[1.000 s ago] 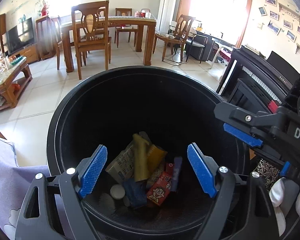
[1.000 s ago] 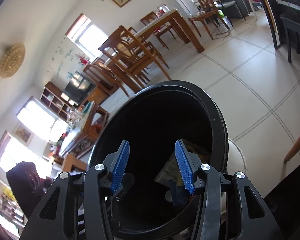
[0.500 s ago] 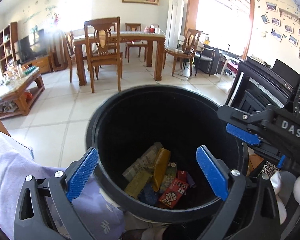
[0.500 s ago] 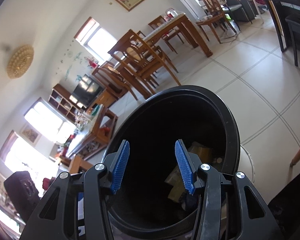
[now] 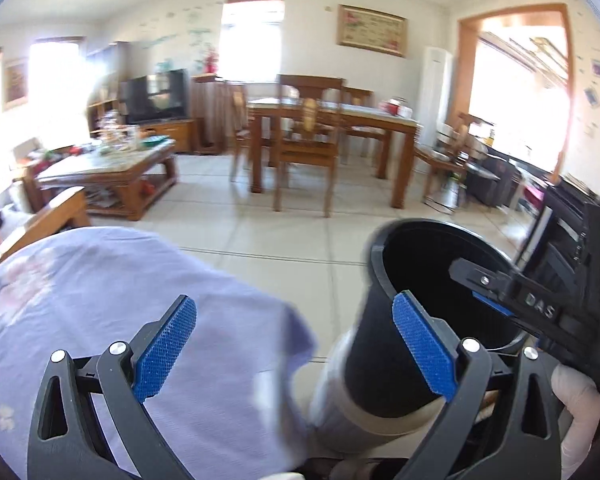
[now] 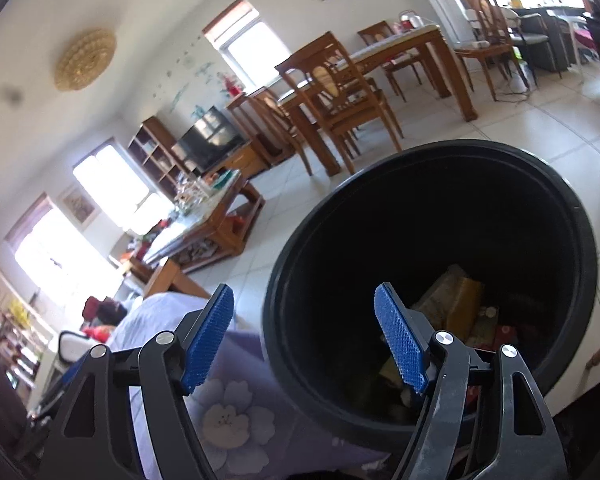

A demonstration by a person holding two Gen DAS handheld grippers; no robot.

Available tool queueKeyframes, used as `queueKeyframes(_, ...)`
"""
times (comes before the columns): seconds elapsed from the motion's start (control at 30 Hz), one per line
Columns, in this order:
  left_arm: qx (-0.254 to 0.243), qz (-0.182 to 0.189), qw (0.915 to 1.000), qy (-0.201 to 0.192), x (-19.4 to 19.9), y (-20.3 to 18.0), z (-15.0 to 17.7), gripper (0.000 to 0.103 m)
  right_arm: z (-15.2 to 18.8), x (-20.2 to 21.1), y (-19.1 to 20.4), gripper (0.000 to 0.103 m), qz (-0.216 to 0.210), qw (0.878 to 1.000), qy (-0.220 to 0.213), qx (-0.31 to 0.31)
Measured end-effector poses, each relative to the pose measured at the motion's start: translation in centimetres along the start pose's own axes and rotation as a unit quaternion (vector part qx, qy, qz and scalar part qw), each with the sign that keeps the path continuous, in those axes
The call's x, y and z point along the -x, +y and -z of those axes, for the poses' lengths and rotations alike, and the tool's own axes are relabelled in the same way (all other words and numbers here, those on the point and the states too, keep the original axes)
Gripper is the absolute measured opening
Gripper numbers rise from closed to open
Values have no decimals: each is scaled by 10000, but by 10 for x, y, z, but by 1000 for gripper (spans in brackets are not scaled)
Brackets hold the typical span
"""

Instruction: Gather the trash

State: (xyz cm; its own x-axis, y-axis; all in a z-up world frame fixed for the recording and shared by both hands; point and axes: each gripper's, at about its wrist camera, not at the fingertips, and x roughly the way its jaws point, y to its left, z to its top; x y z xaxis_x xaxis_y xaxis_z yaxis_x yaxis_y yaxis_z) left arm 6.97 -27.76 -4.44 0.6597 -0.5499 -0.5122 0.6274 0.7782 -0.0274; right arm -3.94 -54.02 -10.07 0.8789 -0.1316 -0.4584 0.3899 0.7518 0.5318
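Note:
A black round trash bin [image 6: 440, 216] stands on the tiled floor beside a lilac flowered cloth [image 6: 228, 416]. In the right wrist view several wrappers and cartons [image 6: 456, 304] lie at its bottom. My right gripper [image 6: 304, 340] is open and empty, its right finger over the bin's near rim. In the left wrist view the bin [image 5: 384, 344] shows from the side at lower right. My left gripper [image 5: 296, 344] is open and empty, above the cloth [image 5: 100, 288] to the left of the bin. The right gripper's body [image 5: 540, 308] reaches over the bin mouth there.
A wooden dining table with chairs [image 5: 324, 140] stands across the tiled floor. A wooden coffee table [image 5: 112, 172] full of items and a TV [image 5: 156, 96] are at the left. A black piano [image 5: 572, 216] is close on the right.
My left gripper has swung up and left, away from the bin's mouth to over the lilac cloth. My right gripper has pulled back and opened wider; the bin now sits to its right.

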Motion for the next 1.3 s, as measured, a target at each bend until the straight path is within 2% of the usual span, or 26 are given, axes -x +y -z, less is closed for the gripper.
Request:
queueKeyframes(0.07, 141, -446, 9988, -129, 12, 27, 2, 98, 12, -7, 39, 79, -141, 9989, 33, 448)
queueKeyframes(0.17, 292, -1242, 9915, -264, 32, 71, 8, 98, 30, -17, 109, 90, -456, 9909, -5, 1267)
queueKeyframes(0.23, 410, -1781, 9826, -338, 48, 101, 13, 98, 43, -19, 157, 98, -683, 9815, -121, 1786)
queueKeyframes(0.33, 669, -2325, 9687, -553, 77, 144, 21, 98, 58, -18, 221, 98, -989, 9650, -446, 2389)
queueKeyframes(0.43, 913, -2836, 9515, -772, 104, 182, 28, 98, 69, -18, 265, 98, -1306, 9511, -785, 2685)
queueKeyframes(0.53, 1009, -3190, 9378, -930, 122, 208, 36, 98, 74, -29, 296, 98, -1423, 9455, -893, 2788)
queueKeyframes(0.7, 1274, -3385, 9257, -1106, 131, 233, 49, 98, 95, -52, 329, 98, -1537, 9319, -1083, 3102)
queueKeyframes(0.87, 1097, -3552, 9195, -1278, 129, 234, 59, 98, 112, -71, 335, 98, -1604, 9261, -1131, 3222)
queueKeyframes(0.97, 1113, -3474, 9223, -1273, 125, 236, 57, 98, 114, -76, 334, 98, -1628, 9285, -1065, 3163)
queueKeyframes(1.13, 1190, -3385, 9213, -1502, 130, 237, 57, 98, 112, -70, 324, 98, -1635, 9318, -1308, 2965)
queueKeyframes(1.2, 1226, -3362, 9232, -1402, 126, 241, 56, 98, 113, -67, 324, 98, -1648, 9308, -1372, 2959)
queueKeyframes(1.3, 1356, -3442, 9198, -1307, 125, 246, 59, 98, 115, -65, 324, 98, -1622, 9298, -1401, 2992)
